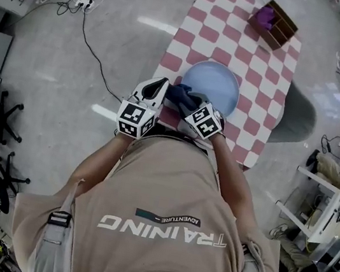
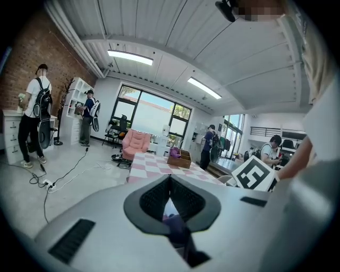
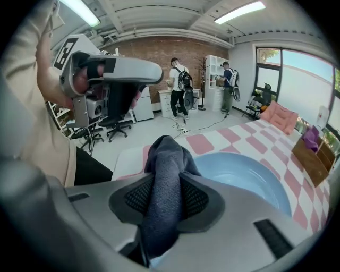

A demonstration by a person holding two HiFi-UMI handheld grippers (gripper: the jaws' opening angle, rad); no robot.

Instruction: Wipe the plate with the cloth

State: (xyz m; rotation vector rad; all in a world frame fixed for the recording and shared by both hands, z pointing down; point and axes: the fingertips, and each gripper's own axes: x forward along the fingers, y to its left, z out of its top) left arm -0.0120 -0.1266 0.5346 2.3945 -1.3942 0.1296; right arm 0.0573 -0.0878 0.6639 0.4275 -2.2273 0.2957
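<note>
A pale blue plate (image 1: 221,82) lies at the near end of a table with a pink and white checked cover (image 1: 263,64). My right gripper (image 1: 188,102) is at the plate's near left rim, shut on a dark blue cloth (image 1: 180,92). In the right gripper view the cloth (image 3: 164,154) stands bunched between the jaws (image 3: 166,180), with the plate (image 3: 244,172) just beyond. My left gripper (image 1: 160,88) hovers beside the table's left edge, close to the cloth. Its tips meet (image 2: 170,179). A dark scrap shows low in the gap, and I cannot tell whether it is gripped.
A wooden box (image 1: 278,24) with a purple thing in it stands at the table's far end. A power strip and cable (image 1: 82,2) lie on the floor to the left. Several people (image 3: 178,79) stand across the room, and office chairs (image 3: 90,133) are near the table.
</note>
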